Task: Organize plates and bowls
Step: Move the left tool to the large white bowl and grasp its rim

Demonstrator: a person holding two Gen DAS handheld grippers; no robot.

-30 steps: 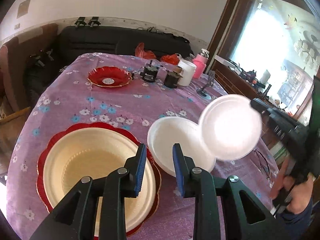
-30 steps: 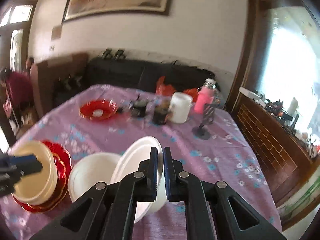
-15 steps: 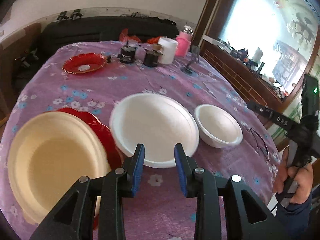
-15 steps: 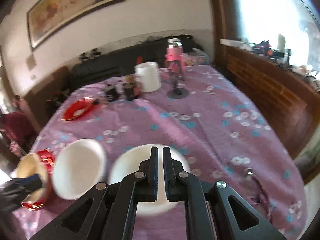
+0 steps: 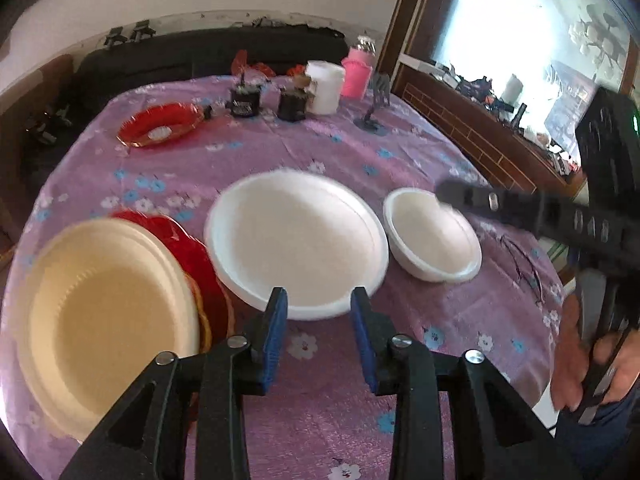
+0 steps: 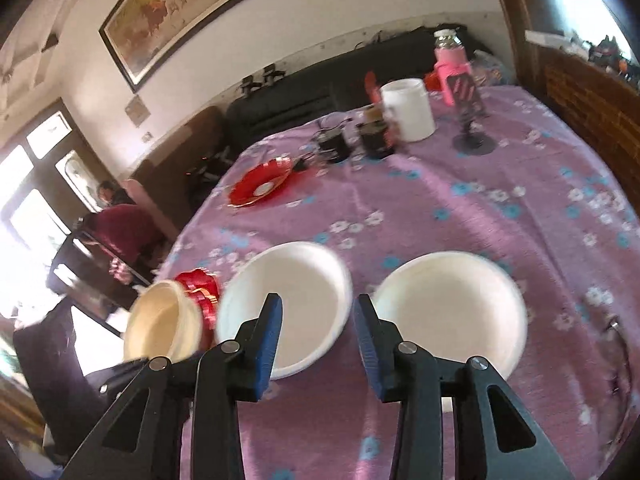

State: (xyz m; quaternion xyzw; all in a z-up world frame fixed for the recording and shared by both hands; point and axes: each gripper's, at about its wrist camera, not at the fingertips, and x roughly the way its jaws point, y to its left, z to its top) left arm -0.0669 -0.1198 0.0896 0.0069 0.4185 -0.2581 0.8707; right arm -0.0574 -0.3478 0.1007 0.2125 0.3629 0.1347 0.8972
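1. The left tool (image 5: 318,320) hangs with its blue-padded fingers spread wide, gripping nothing, just above the near rim of the white foam plate (image 5: 296,236).
2. The right tool (image 6: 316,332) is likewise spread wide and empty, above the gap between the plate (image 6: 286,304) and the white foam bowl (image 6: 452,308).
3. Plate and bowl (image 5: 432,236) sit side by side, slightly apart, on the purple flowered surface (image 5: 240,160).
4. Left of the white plate, a cream plate (image 5: 100,312) rests on a red scalloped plate (image 5: 192,248).
5. A smaller red dish (image 5: 160,126) lies towards the far edge, near a white mug (image 5: 325,87) and a pink bottle (image 5: 357,72).
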